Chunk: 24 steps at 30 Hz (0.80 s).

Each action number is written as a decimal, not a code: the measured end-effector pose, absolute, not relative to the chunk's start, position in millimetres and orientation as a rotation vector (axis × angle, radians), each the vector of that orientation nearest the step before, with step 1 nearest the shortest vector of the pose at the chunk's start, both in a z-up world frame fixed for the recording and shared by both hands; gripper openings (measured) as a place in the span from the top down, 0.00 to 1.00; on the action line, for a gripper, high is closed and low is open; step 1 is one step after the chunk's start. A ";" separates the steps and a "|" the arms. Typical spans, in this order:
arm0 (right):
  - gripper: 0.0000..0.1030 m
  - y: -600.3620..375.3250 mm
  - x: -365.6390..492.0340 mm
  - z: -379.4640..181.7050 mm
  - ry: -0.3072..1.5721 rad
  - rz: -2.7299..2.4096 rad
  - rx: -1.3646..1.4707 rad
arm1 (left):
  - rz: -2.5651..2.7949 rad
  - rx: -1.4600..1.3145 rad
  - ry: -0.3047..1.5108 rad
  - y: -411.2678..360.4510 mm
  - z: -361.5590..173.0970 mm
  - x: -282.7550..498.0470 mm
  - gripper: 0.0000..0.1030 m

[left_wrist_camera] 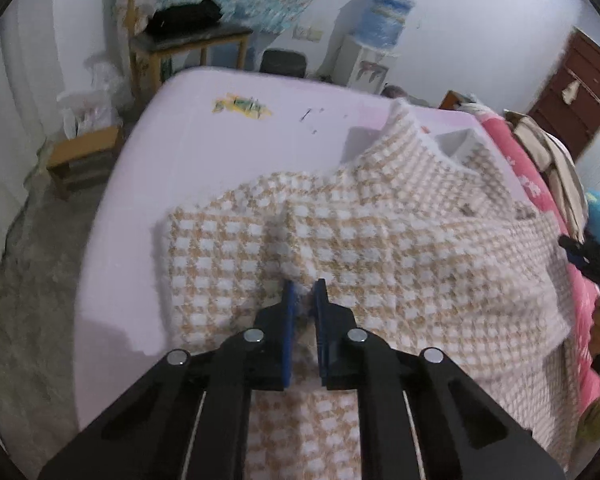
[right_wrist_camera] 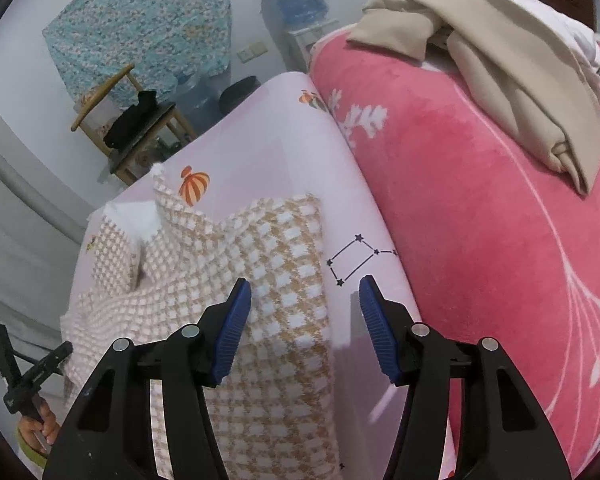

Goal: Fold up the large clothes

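Observation:
A large tan-and-white houndstooth garment [left_wrist_camera: 380, 248] lies crumpled on a pale pink bed sheet [left_wrist_camera: 188, 152]. My left gripper [left_wrist_camera: 304, 292] is shut on a raised fold of this garment near its front edge. In the right wrist view the same garment [right_wrist_camera: 260, 280] lies on the sheet [right_wrist_camera: 284, 128]. My right gripper [right_wrist_camera: 305, 294] is open and empty, its left pad [right_wrist_camera: 236, 312] over the garment's right edge, its right pad [right_wrist_camera: 376, 320] over bare sheet.
A pink blanket [right_wrist_camera: 480, 240] with white print lies to the right, with beige clothes [right_wrist_camera: 500, 64] on top. A wooden chair [left_wrist_camera: 180, 40], a small stool [left_wrist_camera: 84, 156] and a water dispenser [left_wrist_camera: 380, 40] stand beyond the bed. Concrete floor [left_wrist_camera: 32, 280] lies left.

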State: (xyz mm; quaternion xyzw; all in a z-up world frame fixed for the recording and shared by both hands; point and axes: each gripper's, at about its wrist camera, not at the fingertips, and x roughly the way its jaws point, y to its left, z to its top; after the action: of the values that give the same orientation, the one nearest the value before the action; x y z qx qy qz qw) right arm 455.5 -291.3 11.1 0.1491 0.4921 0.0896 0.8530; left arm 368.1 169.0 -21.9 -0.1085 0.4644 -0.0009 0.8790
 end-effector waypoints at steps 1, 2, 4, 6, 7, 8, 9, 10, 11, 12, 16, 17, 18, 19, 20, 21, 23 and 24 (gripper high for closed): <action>0.48 -292.0 454.2 12.8 1.032 0.192 0.312 | -0.009 -0.209 0.946 168.3 -14.8 360.2 0.92; 0.48 -292.1 454.1 13.6 1.029 0.194 0.310 | -0.013 -0.204 0.931 168.5 -9.6 353.8 0.93; 0.48 -292.8 453.4 14.9 1.024 0.198 0.303 | -0.023 -0.207 0.903 168.9 2.0 338.0 0.93; 0.48 -294.1 451.2 16.7 1.022 0.199 0.293 | -0.027 -0.214 0.895 168.8 7.9 325.1 0.93; 0.48 -294.4 450.4 16.8 1.023 0.202 0.286 | -0.013 -0.206 0.901 169.5 7.8 316.5 0.93; 0.48 -293.8 450.0 16.3 1.025 0.202 0.278 | -0.001 -0.204 0.921 170.2 3.5 312.8 0.93; 0.48 -293.0 449.7 14.9 1.030 0.201 0.270 | 0.007 -0.206 0.950 170.8 -2.0 312.1 0.92; 0.48 -291.8 450.0 12.5 1.038 0.204 0.266 | 0.012 -0.211 0.992 173.1 -13.4 311.1 0.92; 0.48 -290.9 449.8 11.0 1.045 0.205 0.263 | 0.009 -0.214 0.999 175.4 -18.2 310.0 0.91; 0.48 -289.5 449.8 9.9 1.048 0.204 0.258 | 0.005 -0.223 0.994 177.6 -19.3 310.3 0.90; 0.48 -285.6 450.5 11.2 1.046 0.212 0.246 | -0.024 -0.325 0.967 188.9 -14.6 313.0 0.87; 0.48 -284.7 451.8 12.2 1.043 0.214 0.243 | -0.027 -0.345 0.964 191.6 -13.6 316.9 0.83; 0.48 -283.7 454.2 13.8 1.038 0.220 0.243 | -0.028 -0.355 0.965 193.2 -13.4 320.1 0.75; 0.48 -282.7 456.8 14.3 1.037 0.219 0.241 | -0.025 -0.368 0.976 195.6 -15.3 327.1 0.67; 0.48 -281.7 459.9 13.7 1.039 0.215 0.237 | -0.022 -0.374 0.987 196.5 -17.3 332.3 0.65; 0.50 -280.7 463.0 12.3 1.044 0.212 0.235 | -0.016 -0.381 0.994 197.0 -19.0 338.3 0.64; 0.59 -278.7 472.9 5.0 1.072 0.206 0.241 | -0.011 -0.393 1.003 198.5 -24.4 347.6 0.64; 0.67 -277.8 477.2 0.7 1.089 0.214 0.254 | -0.007 -0.393 1.008 198.2 -27.3 351.3 0.64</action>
State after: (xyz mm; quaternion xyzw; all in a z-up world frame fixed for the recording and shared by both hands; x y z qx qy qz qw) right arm 477.2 -277.8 0.7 0.1201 0.5155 0.1011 0.8424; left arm 351.3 198.2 -27.3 -0.1869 0.4797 -0.0034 0.8573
